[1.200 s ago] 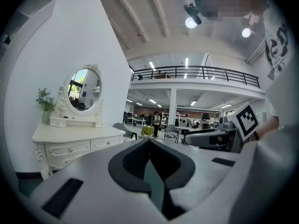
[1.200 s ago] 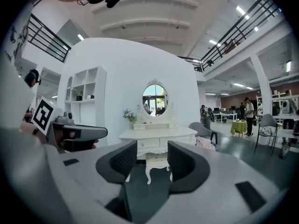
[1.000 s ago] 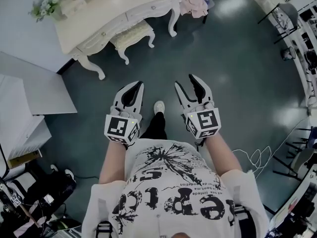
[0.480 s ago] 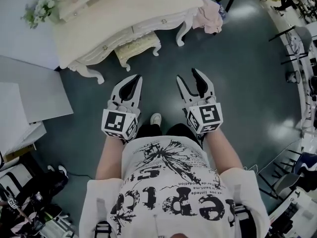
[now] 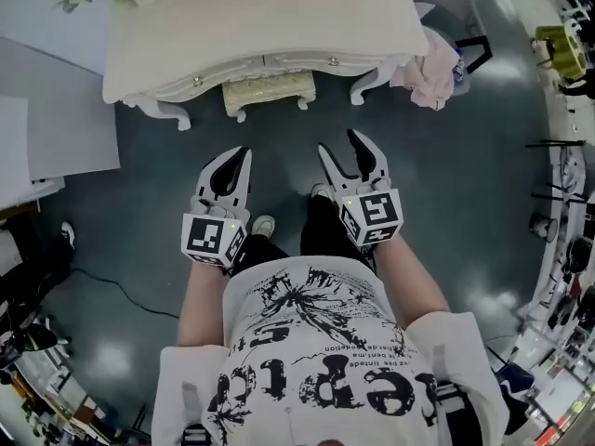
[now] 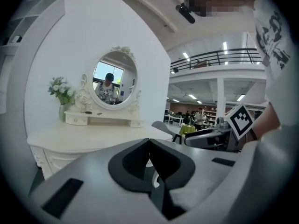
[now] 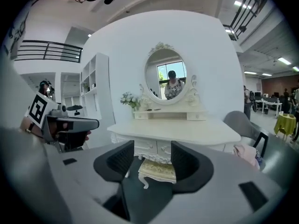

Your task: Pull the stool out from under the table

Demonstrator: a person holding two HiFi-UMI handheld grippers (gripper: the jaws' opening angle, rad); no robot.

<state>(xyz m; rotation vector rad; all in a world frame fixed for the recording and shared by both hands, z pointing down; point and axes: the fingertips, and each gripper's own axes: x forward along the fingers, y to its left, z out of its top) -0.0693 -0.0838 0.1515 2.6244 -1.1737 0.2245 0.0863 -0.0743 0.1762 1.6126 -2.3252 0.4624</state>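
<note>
Pink cloth (crumpled); flowers; oval mirror.

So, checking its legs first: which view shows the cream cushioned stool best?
Right gripper view: cream cushioned stool side-on, seat and legs clear. Head view: from above, partly under the white table. Left gripper view: not visible.

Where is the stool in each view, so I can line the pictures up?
Head view: stool at top centre, tucked under the table's front edge.
Left gripper view: not to be made out; the left gripper blocks the space below the table.
Right gripper view: stool low centre, under the table, beyond the right gripper's jaws, which have just been opening, empty.
Shared landmark: the white table, in all three.
</note>
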